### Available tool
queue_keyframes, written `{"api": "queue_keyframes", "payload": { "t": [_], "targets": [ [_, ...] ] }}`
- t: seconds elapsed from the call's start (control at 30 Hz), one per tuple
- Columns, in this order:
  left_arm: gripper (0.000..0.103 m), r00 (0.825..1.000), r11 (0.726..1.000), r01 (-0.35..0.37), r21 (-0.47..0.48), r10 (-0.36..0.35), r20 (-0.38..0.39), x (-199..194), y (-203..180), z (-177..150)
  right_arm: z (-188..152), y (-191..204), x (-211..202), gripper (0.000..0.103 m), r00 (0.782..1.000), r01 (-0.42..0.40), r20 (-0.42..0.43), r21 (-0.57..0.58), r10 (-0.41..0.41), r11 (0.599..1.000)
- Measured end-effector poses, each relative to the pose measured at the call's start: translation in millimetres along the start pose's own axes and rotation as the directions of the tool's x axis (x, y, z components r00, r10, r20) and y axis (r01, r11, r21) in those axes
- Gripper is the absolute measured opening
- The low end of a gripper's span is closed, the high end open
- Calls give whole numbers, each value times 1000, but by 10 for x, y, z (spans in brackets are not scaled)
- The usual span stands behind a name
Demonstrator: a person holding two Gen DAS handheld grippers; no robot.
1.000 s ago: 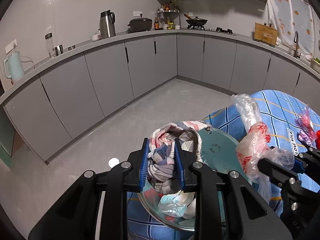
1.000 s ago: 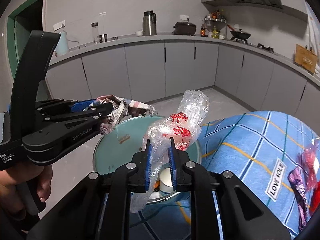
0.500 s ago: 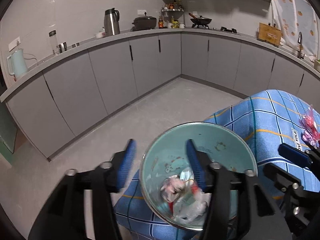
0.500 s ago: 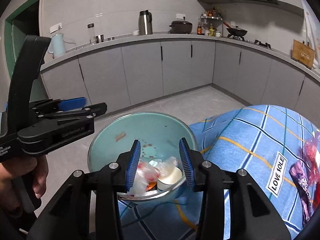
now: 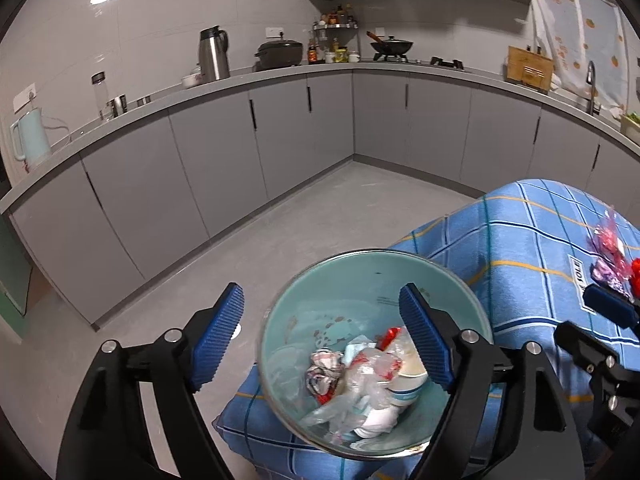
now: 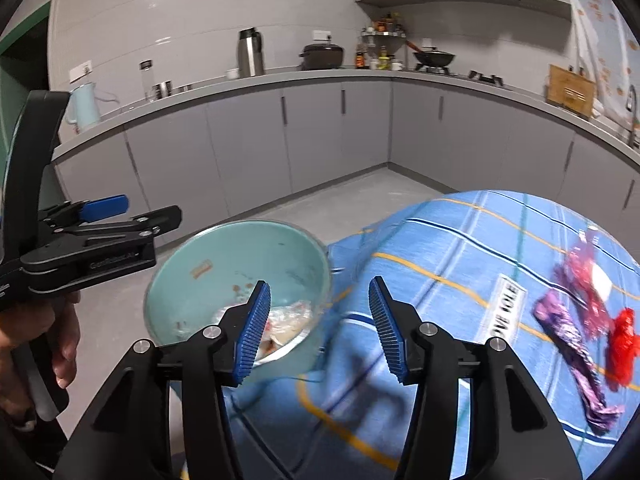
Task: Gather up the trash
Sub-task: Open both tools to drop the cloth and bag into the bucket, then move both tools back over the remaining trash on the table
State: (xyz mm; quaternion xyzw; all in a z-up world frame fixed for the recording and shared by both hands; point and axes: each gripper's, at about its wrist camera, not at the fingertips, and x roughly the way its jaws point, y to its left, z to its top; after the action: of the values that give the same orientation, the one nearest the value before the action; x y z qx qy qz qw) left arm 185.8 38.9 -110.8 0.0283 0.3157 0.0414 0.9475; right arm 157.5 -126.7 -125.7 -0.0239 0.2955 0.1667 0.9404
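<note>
Teal and half full, the bin (image 5: 332, 308) stands at the corner of a table draped in a blue checked cloth (image 5: 520, 248), holding a crumpled rag (image 5: 325, 368), clear plastic bags (image 5: 360, 384) and a paper cup (image 5: 406, 386). Above it the left gripper (image 5: 320, 340) hangs with its jaws opening wide, nothing between them. Just beside, the right gripper (image 6: 318, 330) is also opening over the bin's rim and the cloth, equally empty. More trash lies further along the table: a purple wrapper (image 6: 572, 348), a pink one (image 6: 588, 280) and a red scrap (image 6: 622, 340). A hand (image 6: 36, 344) grips the left tool's handle.
</note>
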Motion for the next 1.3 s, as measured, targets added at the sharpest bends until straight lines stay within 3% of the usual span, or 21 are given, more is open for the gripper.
{"api": "queue_keyframes", "payload": {
  "t": [0.3,0.6,0.97,1.3],
  "targets": [
    [90,999,997,52,62,-53,3,-27,-453,38,-125,-505,-272,57,995,98,11,85,-99,992],
    [92,991,980,129,148,-133,16,-90,-1076,97,-309,-1004,-567,61,980,195,12,158,-200,968],
    [94,974,942,223,250,-228,-10,-80,-1881,60,-655,-1727,-928,62,935,350,-35,270,-354,897],
    [96,956,904,285,319,-293,-25,-141,-2516,24,-867,-2089,-1147,63,907,412,-63,337,-416,847]
  ]
}}
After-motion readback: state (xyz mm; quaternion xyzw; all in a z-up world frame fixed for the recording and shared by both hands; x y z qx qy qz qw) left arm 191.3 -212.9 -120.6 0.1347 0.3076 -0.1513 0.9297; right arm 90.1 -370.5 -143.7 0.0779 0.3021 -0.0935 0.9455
